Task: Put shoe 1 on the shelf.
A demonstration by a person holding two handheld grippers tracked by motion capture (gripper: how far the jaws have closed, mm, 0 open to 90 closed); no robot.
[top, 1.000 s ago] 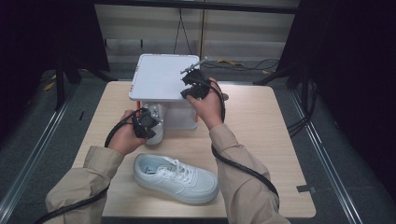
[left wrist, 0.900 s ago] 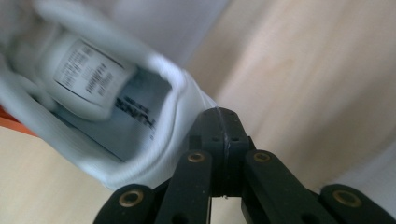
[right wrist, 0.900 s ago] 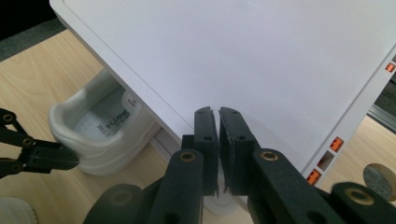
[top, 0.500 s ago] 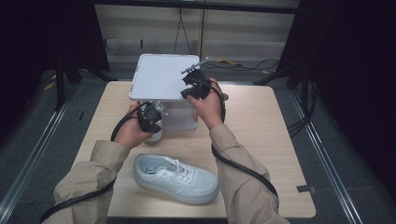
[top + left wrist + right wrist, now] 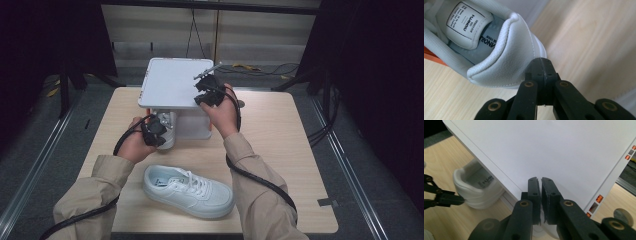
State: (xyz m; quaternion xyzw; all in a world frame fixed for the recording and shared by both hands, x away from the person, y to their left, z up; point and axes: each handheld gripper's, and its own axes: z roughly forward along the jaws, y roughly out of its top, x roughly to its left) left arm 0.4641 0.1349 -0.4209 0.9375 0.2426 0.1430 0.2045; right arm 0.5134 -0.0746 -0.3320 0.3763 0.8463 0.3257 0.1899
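Shoe (image 5: 499,60) sits heel-out in the mouth of the white box (image 5: 192,127), under the raised lid (image 5: 170,82), at the far side of the bench (image 5: 280,150). Left gripper (image 5: 541,67), jaws clenched w/ nothing between, noses against the heel: I'd push straight along the sole so it slides in square. Right gripper (image 5: 541,182), jaws clenched on the lid edge, should hold it up & steady; 2nd shoe (image 5: 190,190) lies near the front edge.

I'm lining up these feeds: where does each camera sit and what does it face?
High view: above the person's side, looking down on table, both forearms, shoe box.
Left gripper view: on left gripper, shut jaws at the shoe's heel.
Right gripper view: on right gripper, shut at box lid.
Shared: gripper views both show that heel.
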